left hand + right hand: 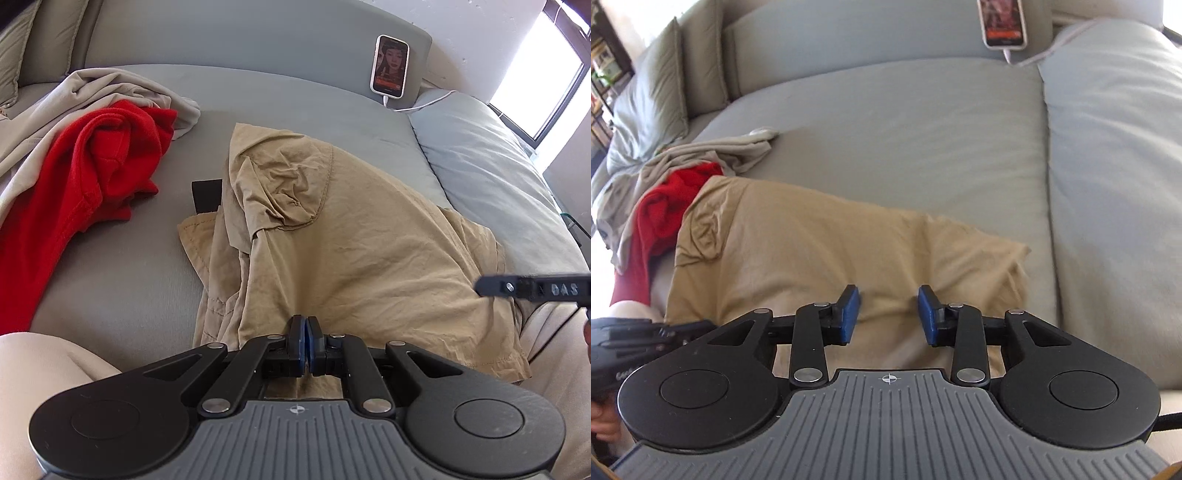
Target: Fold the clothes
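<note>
A crumpled tan garment (351, 236) lies on the grey sofa seat (295, 107), with a pocket flap showing on top. My left gripper (306, 328) is at the garment's near edge, its blue pads pressed together with the tan cloth pinched at their tips. In the right wrist view the same tan garment (820, 251) spreads under my right gripper (888, 308), which is open just above the cloth with nothing between its pads. One blurred finger of the right gripper (532, 288) reaches in over the garment's right side. The left gripper's body (646, 339) shows at the garment's left edge.
A red garment (92, 177) and a pale beige one (110, 88) are heaped to the left. A phone (389, 66) on a white cable leans against the backrest. A black strap end (207, 194) pokes out beside the tan cloth. Another cushion (498, 166) adjoins on the right.
</note>
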`<state>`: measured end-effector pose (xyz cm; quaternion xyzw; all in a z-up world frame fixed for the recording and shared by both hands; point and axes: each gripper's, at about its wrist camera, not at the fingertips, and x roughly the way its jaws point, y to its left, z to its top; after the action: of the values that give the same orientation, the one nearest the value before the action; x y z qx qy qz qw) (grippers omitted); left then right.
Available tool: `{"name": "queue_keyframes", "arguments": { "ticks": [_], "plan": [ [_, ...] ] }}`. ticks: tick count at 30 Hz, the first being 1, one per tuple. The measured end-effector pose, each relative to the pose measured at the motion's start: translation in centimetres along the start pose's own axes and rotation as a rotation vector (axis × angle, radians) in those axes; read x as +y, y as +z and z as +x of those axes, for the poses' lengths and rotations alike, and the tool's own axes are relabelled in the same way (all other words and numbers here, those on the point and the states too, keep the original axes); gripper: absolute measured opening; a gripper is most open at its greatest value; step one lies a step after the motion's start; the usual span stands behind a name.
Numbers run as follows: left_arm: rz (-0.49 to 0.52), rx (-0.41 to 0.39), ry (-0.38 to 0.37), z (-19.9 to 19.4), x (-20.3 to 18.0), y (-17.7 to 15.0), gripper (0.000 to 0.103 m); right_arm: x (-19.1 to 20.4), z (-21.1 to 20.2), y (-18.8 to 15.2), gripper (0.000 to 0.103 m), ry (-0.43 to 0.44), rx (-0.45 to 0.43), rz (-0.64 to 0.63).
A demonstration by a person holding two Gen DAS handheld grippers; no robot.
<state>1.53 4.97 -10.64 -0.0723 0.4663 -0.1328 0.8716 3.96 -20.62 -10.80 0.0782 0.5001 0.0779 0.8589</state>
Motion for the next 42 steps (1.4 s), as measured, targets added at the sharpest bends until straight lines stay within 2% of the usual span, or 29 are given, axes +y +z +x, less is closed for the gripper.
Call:
{"name": "queue_keyframes", "arguments": {
  "ticks": [1, 2, 4, 7, 8, 9, 10, 11, 13, 16, 19, 20, 23, 25, 27, 29, 30, 31, 32, 33, 35, 37, 39, 42],
  "plan": [
    [-0.002, 0.006, -0.002, -0.1, 0.0, 0.0, 0.01, -0.6, -0.8, -0.8, 0.035, -0.009, 0.025, 0.007],
    [-0.001, 0.017, -0.001, -0.2, 0.0, 0.0, 0.01, -1.2, -1.5, -1.5, 0.04, -0.028, 0.055, 0.024],
    [0.029, 0.055, 0.003, -0.6, -0.4, 0.0, 0.01, -2.7, -3.1, -2.4, 0.041, -0.053, 0.078, 0.09],
    [0.159, 0.15, 0.007, -1.9, -1.4, -0.2, 0.01, -4.5, -5.5, -2.8, 0.048, -0.022, 0.007, 0.178],
    [0.193, 0.172, 0.009, -2.6, -1.5, -0.3, 0.012, -5.0, -6.0, -2.8, 0.058, -0.002, -0.019, 0.211],
    [0.206, 0.161, 0.012, -3.5, -1.4, -0.4, 0.017, -5.5, -6.5, -2.7, 0.064, 0.017, -0.043, 0.246],
    [0.202, 0.126, 0.011, -4.7, -1.0, -0.3, 0.033, -5.9, -6.7, -2.6, 0.066, 0.036, -0.059, 0.273],
    [0.176, 0.081, 0.001, -5.8, -0.4, -0.1, 0.043, -6.1, -6.8, -2.5, 0.066, 0.054, -0.07, 0.295],
    [0.05, -0.001, -0.043, -7.4, 1.5, 0.7, 0.046, -6.4, -6.4, -2.3, 0.067, 0.082, -0.08, 0.321],
    [-0.164, -0.1, -0.068, -7.6, 4.2, 1.9, 0.065, -6.9, -5.3, -2.0, 0.071, 0.108, -0.089, 0.373],
    [-0.223, -0.062, -0.06, -4.8, 5.0, 3.0, 0.065, -7.4, -4.1, -1.8, 0.076, 0.149, -0.097, 0.428],
    [-0.22, -0.038, -0.067, -3.7, 4.9, 3.3, 0.065, -7.6, -3.6, -1.7, 0.079, 0.159, -0.1, 0.447],
    [-0.152, 0.026, -0.059, -0.6, 4.2, 4.1, 0.064, -7.7, -2.0, -1.6, 0.079, 0.164, -0.09, 0.473],
    [-0.101, 0.051, -0.041, 0.9, 3.8, 4.3, 0.063, -7.7, -0.9, -1.5, 0.074, 0.169, -0.086, 0.46],
    [-0.047, 0.043, -0.046, 1.6, 3.3, 4.2, 0.064, -7.6, 0.4, -1.3, 0.066, 0.208, -0.089, 0.423],
    [0.005, 0.035, -0.051, 1.8, 2.6, 3.9, 0.059, -7.4, 1.7, -1.3, 0.06, 0.211, -0.091, 0.399],
    [0.037, 0.03, -0.048, 1.8, 2.2, 3.8, 0.056, -7.1, 2.0, -1.5, 0.049, 0.204, -0.103, 0.383],
    [0.076, 0.026, -0.038, 1.7, 1.7, 3.6, 0.048, -6.7, 2.1, -1.5, 0.039, 0.201, -0.11, 0.358],
    [0.111, 0.022, -0.028, 1.5, 1.2, 3.4, 0.038, -6.2, 2.1, -1.4, 0.017, 0.218, -0.107, 0.337],
    [0.136, 0.02, -0.023, 1.3, 0.8, 3.3, 0.033, -5.7, 2.0, -1.2, 0.011, 0.222, -0.101, 0.32],
    [0.167, 0.015, -0.007, 0.7, 0.1, 3.0, 0.023, -4.2, 1.6, -0.6, 0.008, 0.162, -0.101, 0.233],
    [0.179, 0.007, 0.002, 0.2, -0.3, 2.8, 0.02, -2.8, 1.1, 0.4, 0.007, 0.096, -0.113, 0.146],
    [0.118, -0.01, -0.018, -0.5, -0.3, 2.7, 0.02, -1.5, 0.6, 1.7, 0.006, 0.042, -0.149, 0.068],
    [-0.047, -0.069, -0.031, -1.6, 0.1, 2.8, 0.019, 1.2, -0.5, 4.8, 0.006, -0.032, -0.23, -0.069]
  ]
}}
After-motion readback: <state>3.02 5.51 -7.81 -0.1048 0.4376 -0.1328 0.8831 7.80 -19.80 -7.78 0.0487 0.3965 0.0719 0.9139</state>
